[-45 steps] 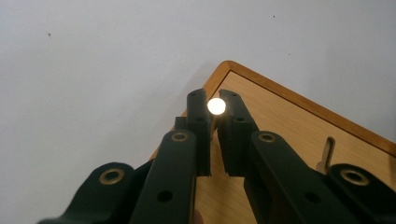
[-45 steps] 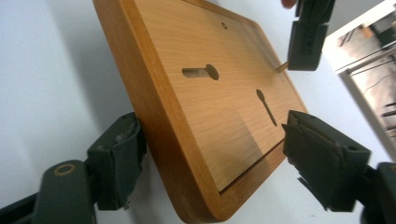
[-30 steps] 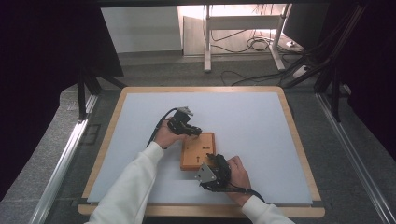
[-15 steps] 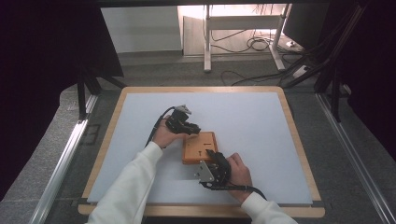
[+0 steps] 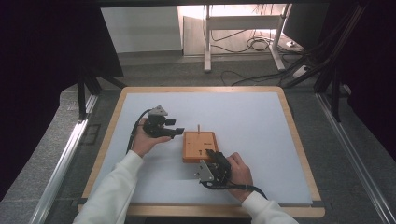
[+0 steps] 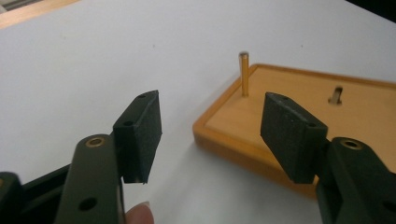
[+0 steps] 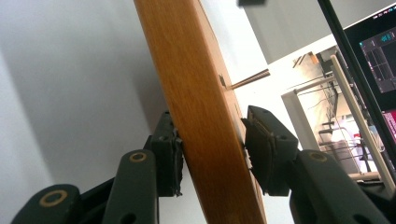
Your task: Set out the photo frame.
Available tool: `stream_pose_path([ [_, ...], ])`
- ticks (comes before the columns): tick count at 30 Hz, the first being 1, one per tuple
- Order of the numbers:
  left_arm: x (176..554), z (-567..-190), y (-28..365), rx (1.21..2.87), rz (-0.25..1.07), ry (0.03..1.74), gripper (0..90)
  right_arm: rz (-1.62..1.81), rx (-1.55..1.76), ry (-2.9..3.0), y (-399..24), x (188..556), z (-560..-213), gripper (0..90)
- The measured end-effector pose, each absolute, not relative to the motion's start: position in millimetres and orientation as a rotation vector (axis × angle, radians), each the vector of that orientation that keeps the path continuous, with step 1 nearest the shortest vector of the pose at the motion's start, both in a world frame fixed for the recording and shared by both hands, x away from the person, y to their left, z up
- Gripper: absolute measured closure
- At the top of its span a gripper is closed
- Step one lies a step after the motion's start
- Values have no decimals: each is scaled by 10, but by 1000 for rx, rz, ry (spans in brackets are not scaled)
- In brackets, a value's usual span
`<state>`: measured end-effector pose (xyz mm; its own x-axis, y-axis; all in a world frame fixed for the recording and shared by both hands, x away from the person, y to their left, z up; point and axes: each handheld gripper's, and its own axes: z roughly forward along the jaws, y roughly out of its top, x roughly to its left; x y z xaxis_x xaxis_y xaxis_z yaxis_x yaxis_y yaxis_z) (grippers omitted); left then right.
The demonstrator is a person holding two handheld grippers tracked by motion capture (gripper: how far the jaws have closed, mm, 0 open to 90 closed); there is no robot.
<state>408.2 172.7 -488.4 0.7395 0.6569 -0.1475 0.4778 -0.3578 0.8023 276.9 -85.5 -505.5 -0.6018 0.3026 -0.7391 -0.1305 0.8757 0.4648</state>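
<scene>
A peg (image 6: 243, 73) stands upright in the board's (image 5: 200, 145) far corner on the desk (image 5: 261, 121). The left gripper (image 6: 210, 135), jaws just opened and empty, sits beside it; the right gripper (image 7: 212, 154) clamps the board's near edge. Other holes look unfilled.

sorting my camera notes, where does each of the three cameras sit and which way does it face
high view: fixed above the person's side, looking forward and down on the table; both forearms, left gripper and right gripper show.
left gripper view: rides the left gripper, facing the wooden board and its upright peg; jaws just opened, nothing between them; a fingertip shows.
right gripper view: rides the right gripper, rolled sideways, clamping the board's edge.
shared: board and peg.
</scene>
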Motion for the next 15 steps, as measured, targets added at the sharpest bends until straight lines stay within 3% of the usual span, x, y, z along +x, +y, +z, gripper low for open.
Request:
stream_pose_path([
  [15, 3783, -5103, 1995, 2025, 256, 891, 337, 593, 99, 2106, -905, 2796, -4964, 639],
])
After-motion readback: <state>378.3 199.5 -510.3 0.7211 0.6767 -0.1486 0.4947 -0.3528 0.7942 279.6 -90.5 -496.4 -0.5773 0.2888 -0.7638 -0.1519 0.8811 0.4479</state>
